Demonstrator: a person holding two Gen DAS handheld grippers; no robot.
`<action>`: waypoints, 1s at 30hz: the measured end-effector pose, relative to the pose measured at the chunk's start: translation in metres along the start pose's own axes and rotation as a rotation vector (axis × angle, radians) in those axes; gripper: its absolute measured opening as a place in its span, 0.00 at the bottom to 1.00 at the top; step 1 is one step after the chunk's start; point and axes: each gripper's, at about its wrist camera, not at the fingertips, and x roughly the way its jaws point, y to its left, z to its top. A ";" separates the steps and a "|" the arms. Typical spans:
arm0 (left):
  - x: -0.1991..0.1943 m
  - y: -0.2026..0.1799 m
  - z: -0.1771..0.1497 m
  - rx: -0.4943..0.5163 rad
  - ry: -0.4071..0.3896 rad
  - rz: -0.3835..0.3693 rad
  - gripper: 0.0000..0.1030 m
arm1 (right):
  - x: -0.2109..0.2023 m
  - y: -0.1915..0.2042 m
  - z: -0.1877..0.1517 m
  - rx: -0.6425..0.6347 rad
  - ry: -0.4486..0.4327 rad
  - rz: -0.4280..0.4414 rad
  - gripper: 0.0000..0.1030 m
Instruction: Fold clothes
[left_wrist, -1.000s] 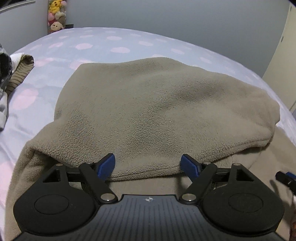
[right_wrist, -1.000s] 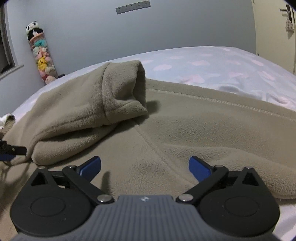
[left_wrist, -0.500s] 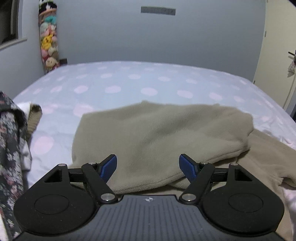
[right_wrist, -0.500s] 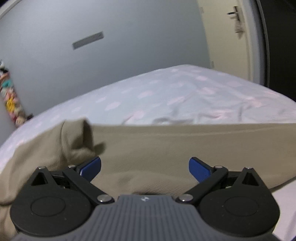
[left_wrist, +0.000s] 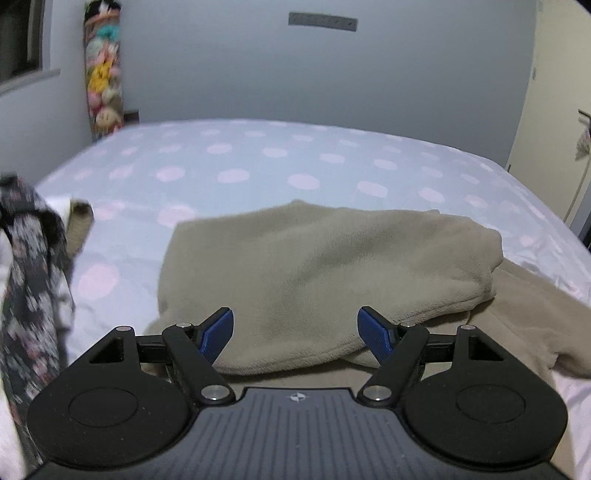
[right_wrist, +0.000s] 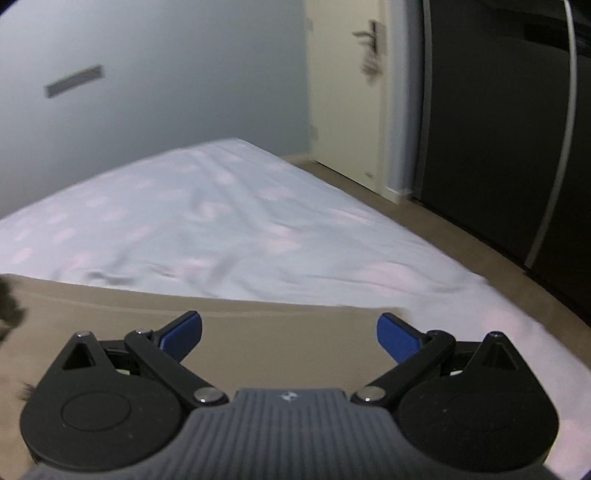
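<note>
Currently both my left gripper (left_wrist: 295, 328) and right gripper (right_wrist: 290, 332) gape empty above the fleece (left_wrist: 325, 266) spread just ahead on the bed (left_wrist: 258, 162); soft, floppy, so I'd pinch its hem.

A beige fleece garment (left_wrist: 325, 273) lies spread on the bed (left_wrist: 258, 166) near its front edge, one part folded over the rest in a soft, rounded heap; its straight hem (right_wrist: 221, 301) runs flat across the sheet.
</note>
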 end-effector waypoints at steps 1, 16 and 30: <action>0.002 0.002 0.001 -0.025 0.012 -0.013 0.71 | 0.002 -0.014 0.002 0.019 0.016 -0.012 0.99; 0.010 0.008 0.008 -0.058 0.036 -0.045 0.71 | 0.057 -0.136 0.002 0.504 0.258 -0.004 0.70; 0.004 0.016 0.014 -0.025 0.049 -0.027 0.71 | 0.044 -0.115 0.033 0.569 0.223 0.060 0.29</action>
